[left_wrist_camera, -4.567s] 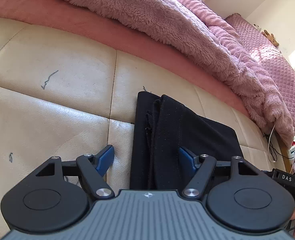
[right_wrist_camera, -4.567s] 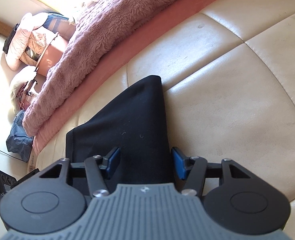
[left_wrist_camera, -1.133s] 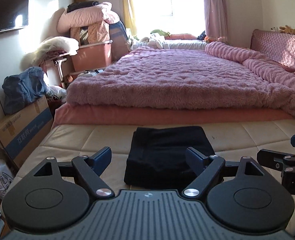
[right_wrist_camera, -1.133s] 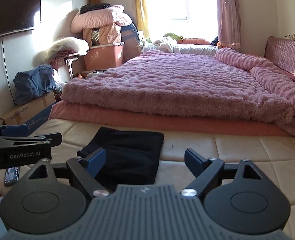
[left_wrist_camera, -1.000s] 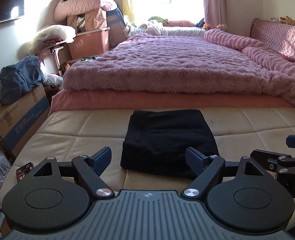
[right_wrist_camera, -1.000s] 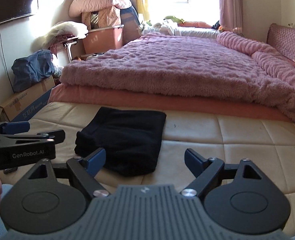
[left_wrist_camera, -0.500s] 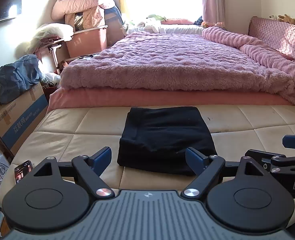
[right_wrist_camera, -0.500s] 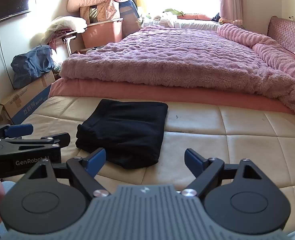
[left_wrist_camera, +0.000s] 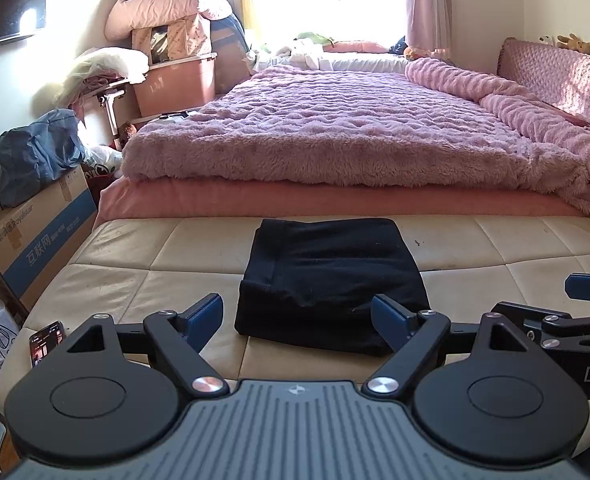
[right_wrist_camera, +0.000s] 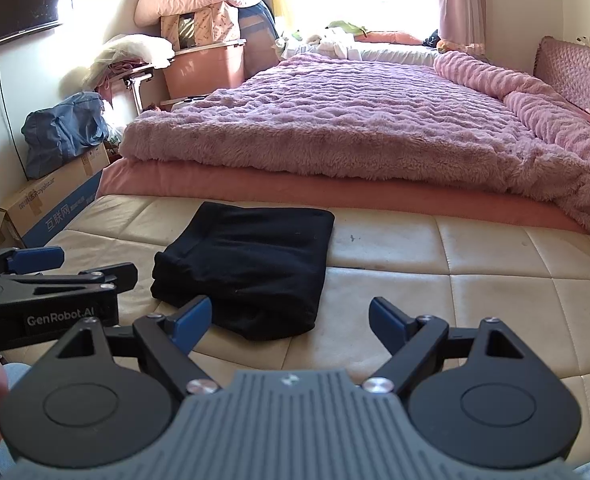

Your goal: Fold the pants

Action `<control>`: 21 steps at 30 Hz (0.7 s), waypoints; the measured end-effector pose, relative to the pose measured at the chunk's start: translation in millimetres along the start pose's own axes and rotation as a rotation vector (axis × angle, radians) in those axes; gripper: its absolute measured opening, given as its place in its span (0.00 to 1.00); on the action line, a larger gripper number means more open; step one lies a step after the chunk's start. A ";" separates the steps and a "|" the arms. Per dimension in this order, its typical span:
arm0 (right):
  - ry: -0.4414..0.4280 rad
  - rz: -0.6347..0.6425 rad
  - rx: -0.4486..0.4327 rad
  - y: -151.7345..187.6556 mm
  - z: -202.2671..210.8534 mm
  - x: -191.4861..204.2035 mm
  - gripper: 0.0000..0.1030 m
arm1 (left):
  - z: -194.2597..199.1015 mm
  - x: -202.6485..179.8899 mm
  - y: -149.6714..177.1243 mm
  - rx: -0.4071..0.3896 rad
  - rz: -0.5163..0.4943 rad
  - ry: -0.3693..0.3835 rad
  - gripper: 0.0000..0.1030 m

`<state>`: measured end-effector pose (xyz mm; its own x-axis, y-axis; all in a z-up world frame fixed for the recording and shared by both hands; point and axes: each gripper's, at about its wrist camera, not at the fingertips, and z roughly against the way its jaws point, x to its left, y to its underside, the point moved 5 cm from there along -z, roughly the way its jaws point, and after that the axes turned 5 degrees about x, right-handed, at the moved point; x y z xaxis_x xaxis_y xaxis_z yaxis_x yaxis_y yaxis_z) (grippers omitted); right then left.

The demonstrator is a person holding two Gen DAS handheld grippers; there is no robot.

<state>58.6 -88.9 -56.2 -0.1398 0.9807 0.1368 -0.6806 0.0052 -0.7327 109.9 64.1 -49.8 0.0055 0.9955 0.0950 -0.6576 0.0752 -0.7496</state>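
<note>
The black pants (left_wrist_camera: 331,276) lie folded into a compact rectangle on the cream leather bench (left_wrist_camera: 135,264); they also show in the right wrist view (right_wrist_camera: 251,264). My left gripper (left_wrist_camera: 299,316) is open and empty, held back from the near edge of the pants. My right gripper (right_wrist_camera: 289,316) is open and empty, to the right of the pants and apart from them. Each gripper shows at the side of the other's view.
A bed with a fluffy pink blanket (left_wrist_camera: 355,132) runs behind the bench. A cardboard box (left_wrist_camera: 35,244), a blue bag (left_wrist_camera: 35,156) and stacked bedding stand at the left. A phone (left_wrist_camera: 46,340) lies on the bench's left corner.
Both grippers have let go of the pants and pulled back and up from the bench. Over the last second the view has tilted slightly lower; the pants have not moved.
</note>
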 end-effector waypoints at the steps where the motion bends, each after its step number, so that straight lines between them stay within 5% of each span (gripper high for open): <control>1: 0.000 -0.001 0.000 0.4 -0.1 -0.3 0.80 | 0.2 -0.2 -0.2 -0.001 0.000 -0.001 0.95; 21: -0.002 -0.021 0.028 2.2 -2.8 -2.0 0.80 | -0.2 -0.6 -1.2 0.011 -0.010 -0.001 0.95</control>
<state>59.4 -90.3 -60.0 -0.1266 0.9800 0.1533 -0.7029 0.0204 -0.7110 110.9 63.5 -49.0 0.0113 0.9946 0.1030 -0.6657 0.0843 -0.7415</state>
